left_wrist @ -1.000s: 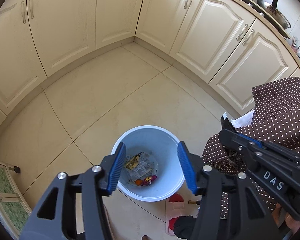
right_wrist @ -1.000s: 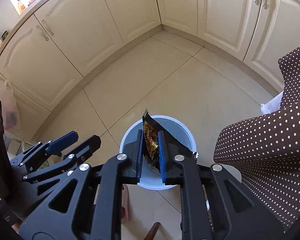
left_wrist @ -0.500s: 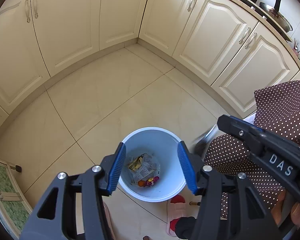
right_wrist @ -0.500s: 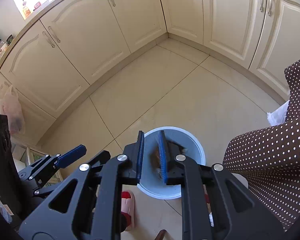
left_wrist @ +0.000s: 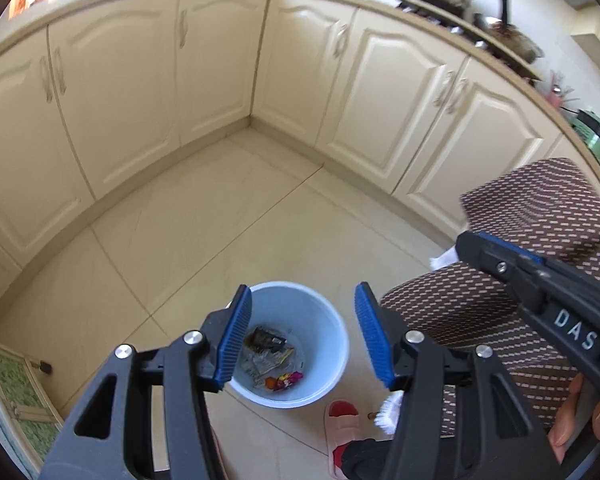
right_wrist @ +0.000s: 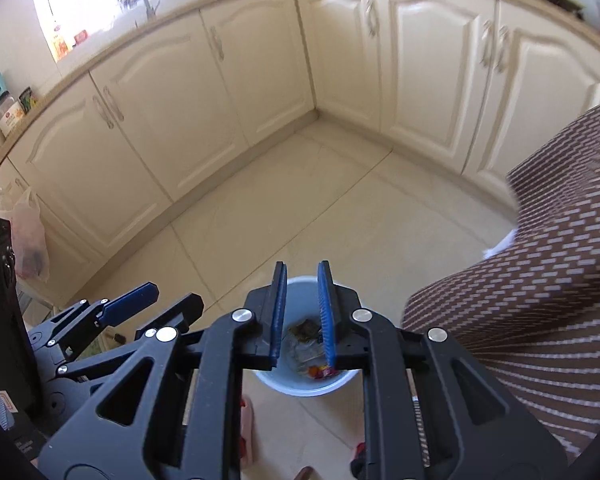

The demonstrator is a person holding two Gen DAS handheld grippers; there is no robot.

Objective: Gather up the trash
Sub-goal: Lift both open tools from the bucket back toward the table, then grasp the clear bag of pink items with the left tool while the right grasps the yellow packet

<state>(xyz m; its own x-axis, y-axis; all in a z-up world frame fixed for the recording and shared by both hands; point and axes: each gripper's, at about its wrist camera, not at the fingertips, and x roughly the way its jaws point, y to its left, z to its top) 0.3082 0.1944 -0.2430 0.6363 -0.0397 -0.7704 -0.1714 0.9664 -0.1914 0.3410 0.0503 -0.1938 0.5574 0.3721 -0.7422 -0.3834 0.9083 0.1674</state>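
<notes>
Both tongs hang above the blue bin (left_wrist: 332, 320) on the floor, where wrappers (left_wrist: 268, 350) collect: left gripper (left_wrist: 302, 338) spread wide, right gripper (right_wrist: 303, 314) parted narrowly, both empty

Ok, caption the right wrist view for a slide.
Empty hand-held gripper above a light blue trash bin holding a dark snack wrapper.

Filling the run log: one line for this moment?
left gripper: open, empty | right gripper: open, empty | snack wrapper: in bin | both above bin
</notes>
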